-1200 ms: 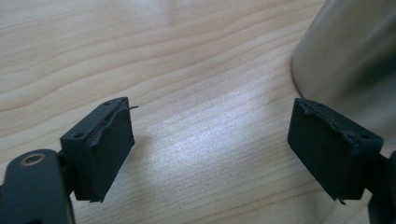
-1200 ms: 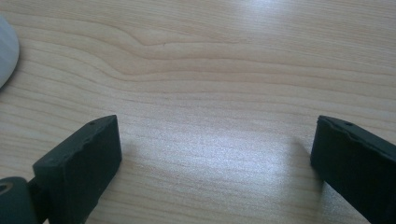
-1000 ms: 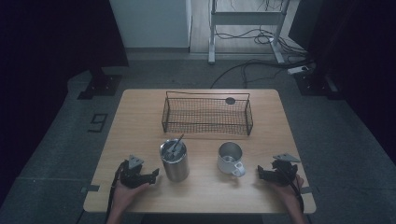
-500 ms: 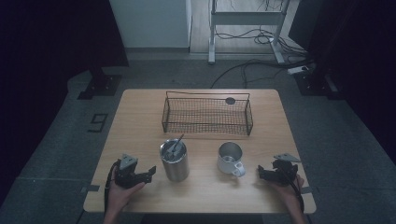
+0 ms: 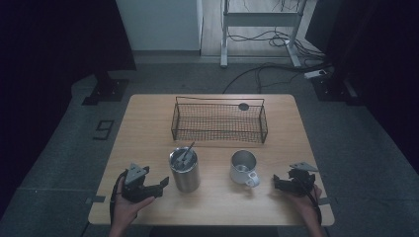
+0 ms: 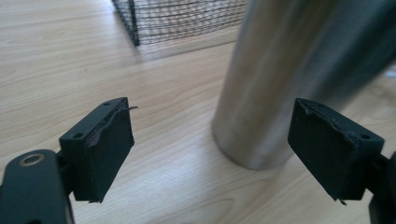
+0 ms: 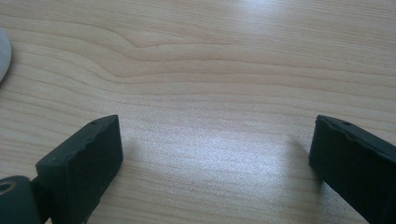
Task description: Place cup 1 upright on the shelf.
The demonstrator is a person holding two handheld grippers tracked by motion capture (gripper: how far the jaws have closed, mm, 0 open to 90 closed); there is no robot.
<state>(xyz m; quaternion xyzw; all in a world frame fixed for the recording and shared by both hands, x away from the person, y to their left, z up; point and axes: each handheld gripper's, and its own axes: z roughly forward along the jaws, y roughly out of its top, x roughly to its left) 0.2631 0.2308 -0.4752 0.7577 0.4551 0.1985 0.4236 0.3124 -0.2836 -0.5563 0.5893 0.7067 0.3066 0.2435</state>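
Jaws of the left gripper [image 6: 210, 154] stand wide open and hold nothing; in the left gripper view the steel tumbler [image 6: 299, 70] rises just beyond them, nearer to the jaw at the right of that view, and no pad touches its wall. The tumbler stands upright on the wooden desk [image 6: 70, 60], and a corner of the wire basket [image 6: 187, 18] shows behind it. In the high view the left gripper [image 5: 160, 187] lies low near the front left part of the desk [image 5: 148, 123], held by the person's left hand [image 5: 126, 210], and its jaws point toward the steel tumbler [image 5: 185, 170], just beside it. A metal utensil [image 5: 187, 152] stands tilted inside the tumbler, its upper end leaning over the rim; I cannot tell which kind of utensil it is.

Jaws of the right gripper [image 7: 215, 163] are also spread wide and empty, with only bare wood of the desk [image 7: 210, 70] between them in the right gripper view. At the left edge of that view a small pale curved piece shows, too little to name it. In the high view the right gripper [image 5: 279, 183] rests near the front right part of the desk, in the person's right hand [image 5: 306, 200], and its jaws point toward the white mug [image 5: 243, 167], near it but apart. The mug stands upright, with its handle turned to the front right.

The wire basket [image 5: 220, 123] sits at the middle of the desk, behind the tumbler and the mug, well apart from both grippers. A small dark round thing [image 5: 243, 106] lies at its far right corner; I cannot tell if it is inside the basket or behind it
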